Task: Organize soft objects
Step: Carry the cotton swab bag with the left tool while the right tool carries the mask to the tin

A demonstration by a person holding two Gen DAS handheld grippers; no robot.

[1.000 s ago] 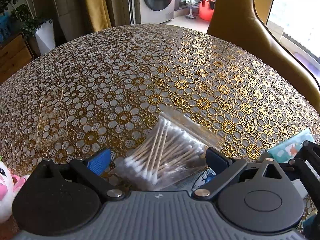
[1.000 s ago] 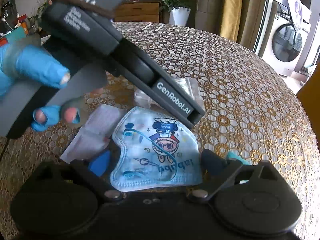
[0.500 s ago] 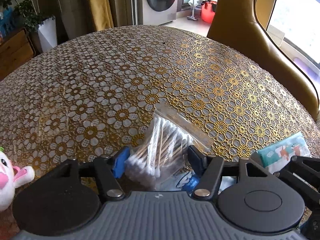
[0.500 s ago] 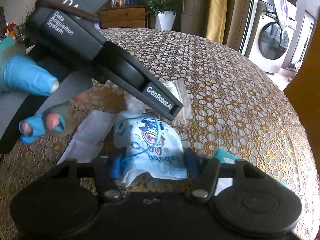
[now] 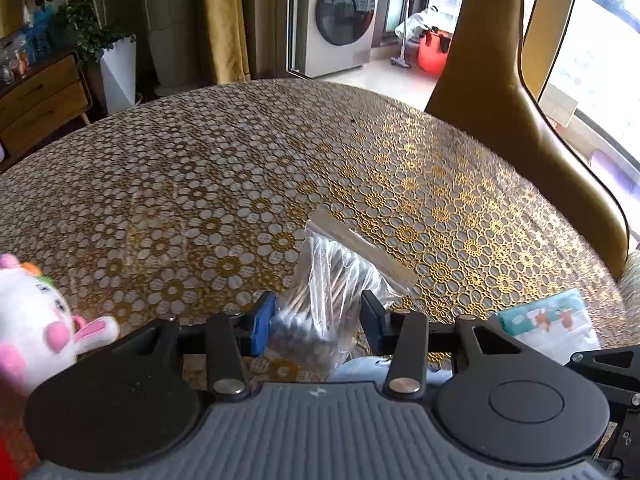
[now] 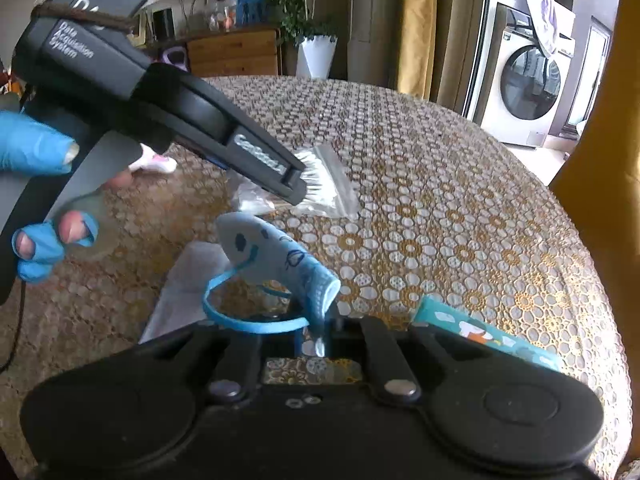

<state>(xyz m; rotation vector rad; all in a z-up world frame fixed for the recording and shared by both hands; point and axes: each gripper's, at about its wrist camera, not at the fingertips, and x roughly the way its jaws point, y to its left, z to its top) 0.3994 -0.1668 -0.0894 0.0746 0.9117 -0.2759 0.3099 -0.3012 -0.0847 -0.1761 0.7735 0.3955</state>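
My left gripper (image 5: 316, 322) is shut on a clear bag of cotton swabs (image 5: 334, 280) and holds it lifted above the table; the bag also shows in the right wrist view (image 6: 326, 184) at the left gripper's tip. My right gripper (image 6: 320, 330) is shut on a blue child's face mask (image 6: 280, 256), folded and raised, its ear loop hanging. A white and pink plush toy (image 5: 32, 316) sits at the left. A teal tissue pack (image 5: 548, 326) lies at the right, also seen in the right wrist view (image 6: 480, 334).
The round table (image 5: 240, 184) has a gold floral cover. A white paper packet (image 6: 188, 280) lies under the mask. A tan chair (image 5: 500, 92) stands at the far right edge. A washing machine, a cabinet and a plant stand beyond.
Both grippers closed from open: the left on the swab bag, the right on the mask. Both objects have been lifted off the table.
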